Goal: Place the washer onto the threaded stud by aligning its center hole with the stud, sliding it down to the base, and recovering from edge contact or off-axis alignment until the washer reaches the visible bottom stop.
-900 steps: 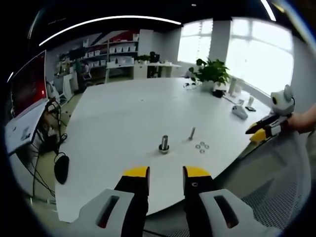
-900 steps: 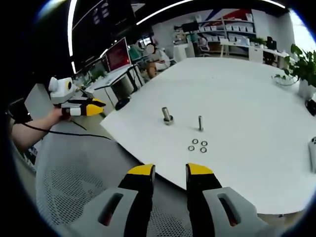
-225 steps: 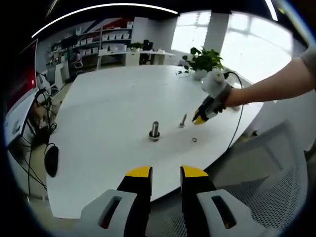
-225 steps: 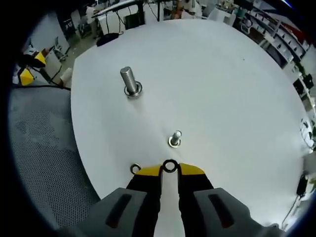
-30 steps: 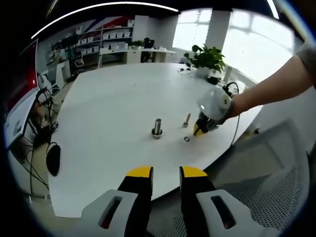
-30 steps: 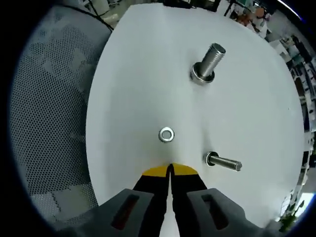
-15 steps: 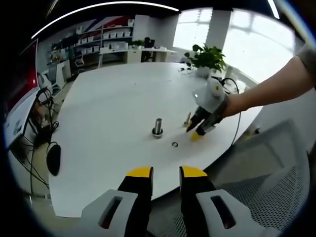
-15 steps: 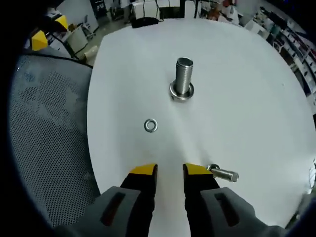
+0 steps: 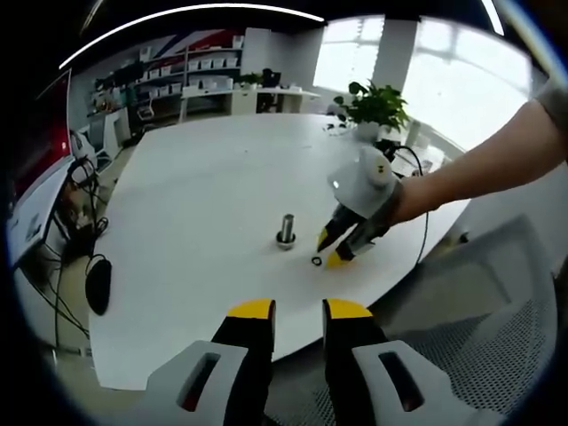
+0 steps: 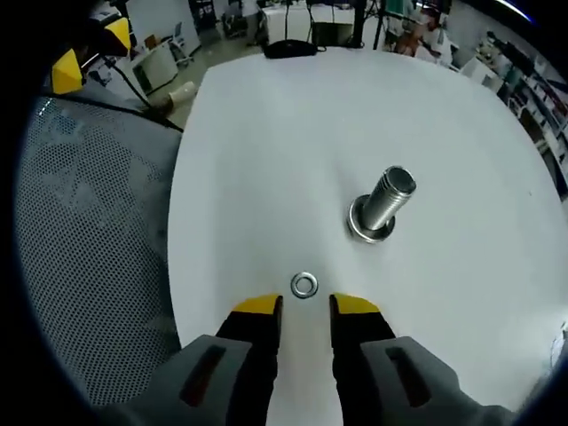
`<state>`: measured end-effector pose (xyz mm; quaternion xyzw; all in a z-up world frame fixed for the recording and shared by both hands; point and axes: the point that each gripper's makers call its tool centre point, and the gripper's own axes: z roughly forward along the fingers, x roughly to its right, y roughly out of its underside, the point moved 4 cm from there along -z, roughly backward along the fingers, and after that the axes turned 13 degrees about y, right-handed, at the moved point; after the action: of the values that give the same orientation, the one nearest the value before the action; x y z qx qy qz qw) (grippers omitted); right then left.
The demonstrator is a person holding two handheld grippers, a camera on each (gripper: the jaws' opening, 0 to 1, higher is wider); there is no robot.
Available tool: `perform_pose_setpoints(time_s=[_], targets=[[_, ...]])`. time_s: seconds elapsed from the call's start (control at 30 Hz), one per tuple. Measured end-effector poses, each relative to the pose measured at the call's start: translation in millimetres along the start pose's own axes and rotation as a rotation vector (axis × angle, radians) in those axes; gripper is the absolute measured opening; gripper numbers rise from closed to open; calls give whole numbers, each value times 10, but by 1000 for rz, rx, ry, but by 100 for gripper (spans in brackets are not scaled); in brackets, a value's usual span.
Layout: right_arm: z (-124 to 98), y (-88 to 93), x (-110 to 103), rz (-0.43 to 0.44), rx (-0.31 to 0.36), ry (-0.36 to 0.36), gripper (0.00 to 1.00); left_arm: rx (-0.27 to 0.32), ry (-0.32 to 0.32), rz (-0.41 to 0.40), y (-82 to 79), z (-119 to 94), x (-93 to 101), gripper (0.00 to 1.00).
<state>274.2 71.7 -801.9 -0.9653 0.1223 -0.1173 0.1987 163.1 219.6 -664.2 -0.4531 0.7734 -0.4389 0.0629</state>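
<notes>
Shiny metal washer [image 10: 304,285] — matt white table [image 10: 266,133]

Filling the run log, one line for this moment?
right gripper: open, just short of washer | washer: flat on table | stud: upright | left gripper: open, idle

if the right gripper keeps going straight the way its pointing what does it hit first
Most likely the loose washer, lying flat on the white table just ahead of the open right gripper. The large threaded stud stands farther on and off to one side.

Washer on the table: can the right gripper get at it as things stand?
Probably yes. In the right gripper view the washer lies flat on the bare white table just ahead of the right gripper, whose jaws stand open. The large stud stands off to one side, clear of the path.
</notes>
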Motion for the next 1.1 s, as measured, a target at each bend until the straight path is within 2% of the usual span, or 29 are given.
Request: perform_pose_setpoints(time_s=[0.27, 0.43, 0.53, 0.8, 1.1], targets=[[31, -31, -15, -35, 11, 23, 23, 4, -1, 1, -6, 0, 0, 19], [28, -49, -88, -130, 13, 6, 16, 4, 0, 1, -5, 3, 1, 19], [34, -65, -60, -112, -10, -5, 16, 4, 1, 2, -6, 5, 0, 19], [45, -83, -77, -148, -32, -3, 16, 3, 3, 2, -5, 9, 2, 19], [46, -95, -87, -153, -30, 5, 15, 2, 5, 3, -4, 6, 5, 19]])
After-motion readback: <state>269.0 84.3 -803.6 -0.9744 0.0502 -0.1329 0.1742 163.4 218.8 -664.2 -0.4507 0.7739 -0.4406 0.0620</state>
